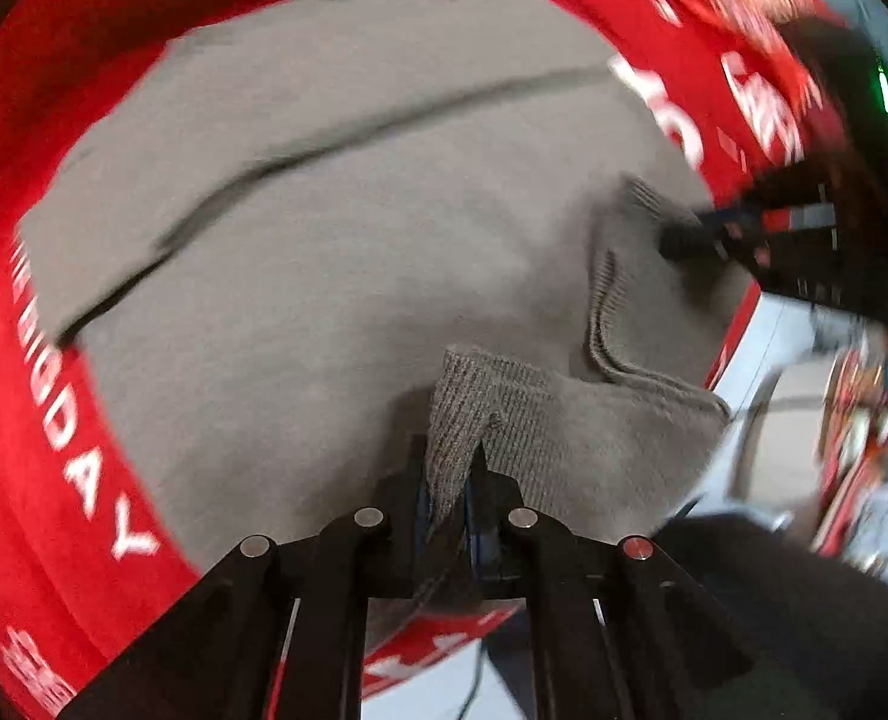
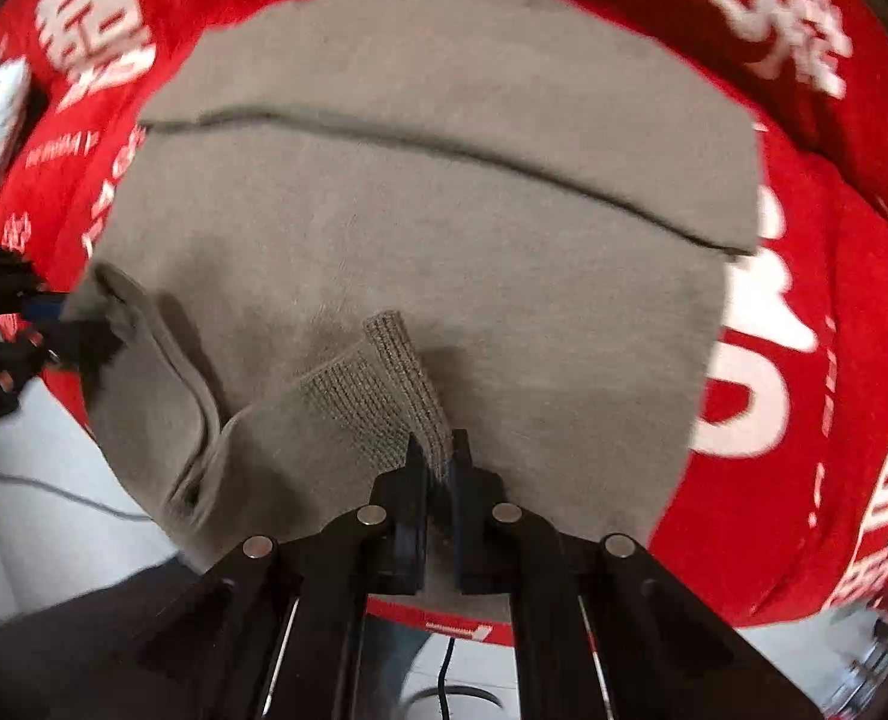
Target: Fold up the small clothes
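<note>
A grey knit sweater [image 1: 324,228] lies spread on a red cloth with white lettering [image 1: 72,468]. It also fills the right wrist view [image 2: 444,210]. My left gripper [image 1: 447,480] is shut on a ribbed edge of the sweater [image 1: 462,408] near the table's front. My right gripper [image 2: 438,456] is shut on another ribbed edge [image 2: 384,384]. Each gripper shows in the other's view, the right one [image 1: 684,240] pinching the garment's edge, the left one [image 2: 78,336] likewise. A dark fold line [image 1: 252,180] crosses the sweater's far part.
The red cloth [image 2: 804,360] covers the table all round the sweater. Pale floor [image 2: 54,480] and a thin cable [image 2: 54,492] show past the table's front edge. Blurred clutter [image 1: 864,450] lies at the right in the left wrist view.
</note>
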The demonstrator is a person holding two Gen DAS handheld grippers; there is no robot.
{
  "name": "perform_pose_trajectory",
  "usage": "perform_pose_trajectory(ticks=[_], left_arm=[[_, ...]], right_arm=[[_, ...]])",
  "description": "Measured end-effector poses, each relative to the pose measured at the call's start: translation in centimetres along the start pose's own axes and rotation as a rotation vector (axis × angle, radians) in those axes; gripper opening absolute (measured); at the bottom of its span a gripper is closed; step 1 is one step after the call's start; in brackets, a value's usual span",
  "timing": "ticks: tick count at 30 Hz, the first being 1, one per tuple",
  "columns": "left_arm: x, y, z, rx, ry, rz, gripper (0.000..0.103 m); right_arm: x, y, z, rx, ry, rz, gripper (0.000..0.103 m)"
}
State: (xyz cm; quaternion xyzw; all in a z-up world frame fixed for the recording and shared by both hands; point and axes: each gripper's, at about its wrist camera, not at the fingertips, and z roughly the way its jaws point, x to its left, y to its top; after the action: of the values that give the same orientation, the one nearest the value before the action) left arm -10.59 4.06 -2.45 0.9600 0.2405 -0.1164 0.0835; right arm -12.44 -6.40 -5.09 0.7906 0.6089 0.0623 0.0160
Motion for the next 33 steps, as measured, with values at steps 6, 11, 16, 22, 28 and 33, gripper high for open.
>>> perform_pose_trajectory(ticks=[6,11,16,22,28,33], left_arm=[[4.4,-0.2,-5.7,-0.128,-0.009,-0.196,0.011],[7.5,1.6,-10.4,-0.249,0.01,-0.269,0.011],[9.7,5.1,-13.3,-0.37,0.031,-0.324,0.011],[12.7,6.7,-11.9,-0.328,0.038,-0.44,0.011],[12.9,5.2,-5.6,-0.147,0.08,-0.516,0.08],[12.9,5.2,-1.4,-0.062,0.083,-0.523,0.082]], right_arm=[[-2.1,1.8,-6.2,-0.154,-0.046,0.12,0.006],[-3.6,5.9,-10.0,-0.273,-0.054,0.124,0.006],[-5.0,11.0,-11.3,-0.329,-0.044,0.043,0.006],[-4.8,12.6,-9.2,-0.261,0.009,-0.013,0.006],[-5.4,10.3,-6.9,-0.169,0.05,-0.018,0.006],[-6.6,9.4,-6.0,-0.142,0.073,0.021,0.006]])
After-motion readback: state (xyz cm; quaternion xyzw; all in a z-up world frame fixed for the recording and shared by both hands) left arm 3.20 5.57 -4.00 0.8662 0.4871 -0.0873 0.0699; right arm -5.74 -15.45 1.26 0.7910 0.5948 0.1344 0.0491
